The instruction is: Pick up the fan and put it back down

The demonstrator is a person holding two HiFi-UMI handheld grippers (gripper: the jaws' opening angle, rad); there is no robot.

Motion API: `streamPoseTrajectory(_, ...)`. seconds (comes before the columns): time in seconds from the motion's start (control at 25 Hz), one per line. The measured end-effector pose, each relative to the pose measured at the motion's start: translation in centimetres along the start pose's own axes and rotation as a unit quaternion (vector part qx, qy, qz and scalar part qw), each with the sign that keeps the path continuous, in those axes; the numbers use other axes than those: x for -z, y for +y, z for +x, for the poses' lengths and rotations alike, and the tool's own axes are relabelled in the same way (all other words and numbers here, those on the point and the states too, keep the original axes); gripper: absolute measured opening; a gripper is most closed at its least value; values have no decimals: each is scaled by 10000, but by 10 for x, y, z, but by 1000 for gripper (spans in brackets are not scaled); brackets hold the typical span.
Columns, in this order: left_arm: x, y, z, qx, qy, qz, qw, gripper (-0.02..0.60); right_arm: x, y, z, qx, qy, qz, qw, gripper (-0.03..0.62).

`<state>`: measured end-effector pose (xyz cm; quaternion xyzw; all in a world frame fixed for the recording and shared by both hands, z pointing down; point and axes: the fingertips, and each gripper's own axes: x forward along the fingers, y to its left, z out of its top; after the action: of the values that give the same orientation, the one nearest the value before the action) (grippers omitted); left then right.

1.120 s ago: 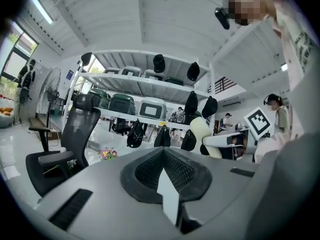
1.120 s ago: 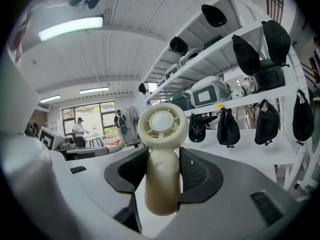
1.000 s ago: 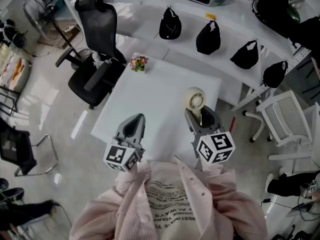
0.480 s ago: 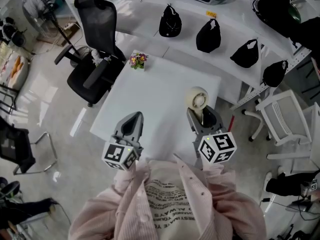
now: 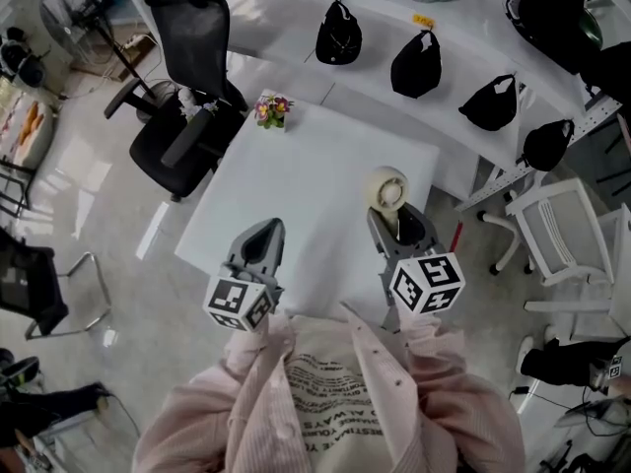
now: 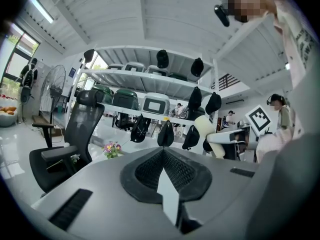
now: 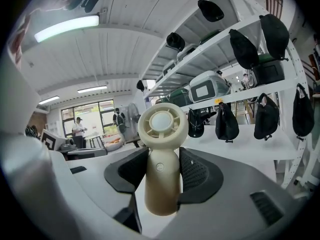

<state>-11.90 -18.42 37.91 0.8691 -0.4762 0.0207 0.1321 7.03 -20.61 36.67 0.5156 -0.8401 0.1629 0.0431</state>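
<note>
A cream hand-held fan (image 5: pixel 386 189) stands upright near the right edge of the white table (image 5: pixel 296 175). Its round head is up and its handle (image 7: pixel 161 159) sits between the jaws of my right gripper (image 7: pixel 162 171). Both dark pads press against the sides of the handle. I cannot tell whether its base rests on the table. In the head view the right gripper (image 5: pixel 399 230) is just behind the fan. My left gripper (image 5: pixel 261 236) hovers over the table's near left part. It is shut with nothing in it, and its tips (image 6: pixel 163 154) meet.
A small pot of flowers (image 5: pixel 272 110) stands at the table's far corner. A black office chair (image 5: pixel 187 77) is at the far left and a white chair (image 5: pixel 567 235) at the right. Several black caps (image 5: pixel 414 62) sit on the long white counter beyond. A floor fan (image 5: pixel 69 18) stands at the top left.
</note>
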Motion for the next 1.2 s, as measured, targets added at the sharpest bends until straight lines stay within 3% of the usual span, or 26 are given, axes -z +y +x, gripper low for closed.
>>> streamPoseTrajectory(0.64,71,22,32,73,837,-374,9958,2,62,-17,52,85,780,319,9964,184)
streamPoseTrajectory(1.2,145,48,57,101,1565,-761,9847,2,146,-38,113,305,1661,465,9845,184)
